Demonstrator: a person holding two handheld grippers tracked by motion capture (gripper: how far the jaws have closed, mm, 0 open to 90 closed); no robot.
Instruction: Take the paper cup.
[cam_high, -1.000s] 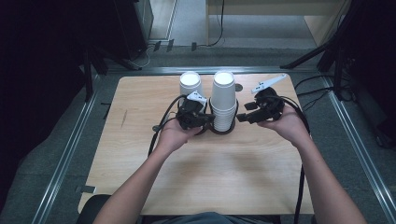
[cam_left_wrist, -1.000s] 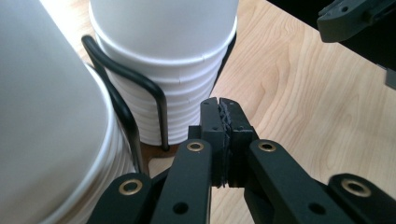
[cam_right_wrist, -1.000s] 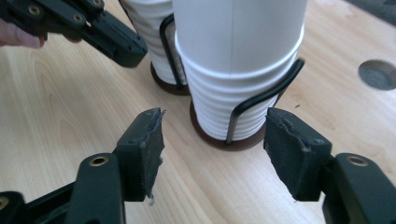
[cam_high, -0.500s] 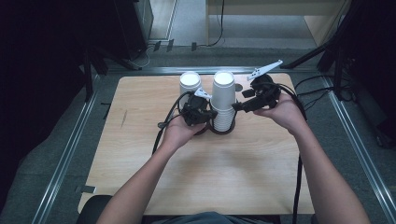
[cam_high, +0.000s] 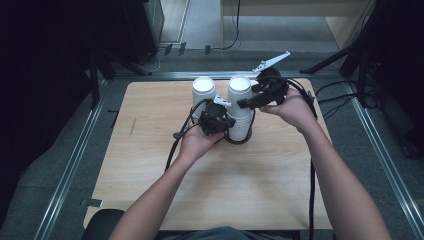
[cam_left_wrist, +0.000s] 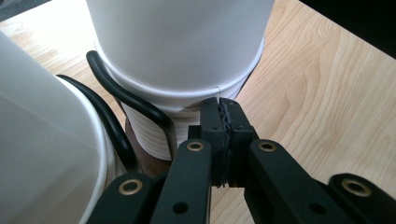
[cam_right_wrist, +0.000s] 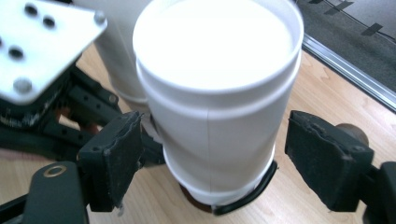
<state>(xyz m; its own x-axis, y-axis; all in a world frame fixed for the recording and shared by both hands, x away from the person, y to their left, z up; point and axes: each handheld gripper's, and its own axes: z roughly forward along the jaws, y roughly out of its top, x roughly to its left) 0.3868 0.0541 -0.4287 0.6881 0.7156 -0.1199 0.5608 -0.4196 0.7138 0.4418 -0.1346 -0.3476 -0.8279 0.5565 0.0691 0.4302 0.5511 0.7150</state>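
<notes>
Two stacks of white paper cups stand at the table's far middle. The taller right stack (cam_high: 240, 107) sits in a black wire holder (cam_high: 241, 141). My left gripper (cam_high: 226, 122) is shut, and its tips (cam_left_wrist: 223, 121) rest against the lower rims of that stack (cam_left_wrist: 177, 56); I cannot tell whether they pinch anything. My right gripper (cam_high: 246, 104) is open beside the top cup (cam_right_wrist: 219, 107). Its jaws have just been opening and now stand on either side of that cup. Both pads (cam_right_wrist: 114, 158) stay clear of the cup wall.
The shorter cup stack (cam_high: 204, 90) stands just left of the tall one and close to my left hand. Black cables (cam_high: 175, 145) trail across the wooden table (cam_high: 150, 165). A metal rail (cam_high: 165, 75) runs along the far edge.
My right gripper has risen from the stack's right side to its top cup, and its jaws have opened around that cup. The left hand has stayed in place.
</notes>
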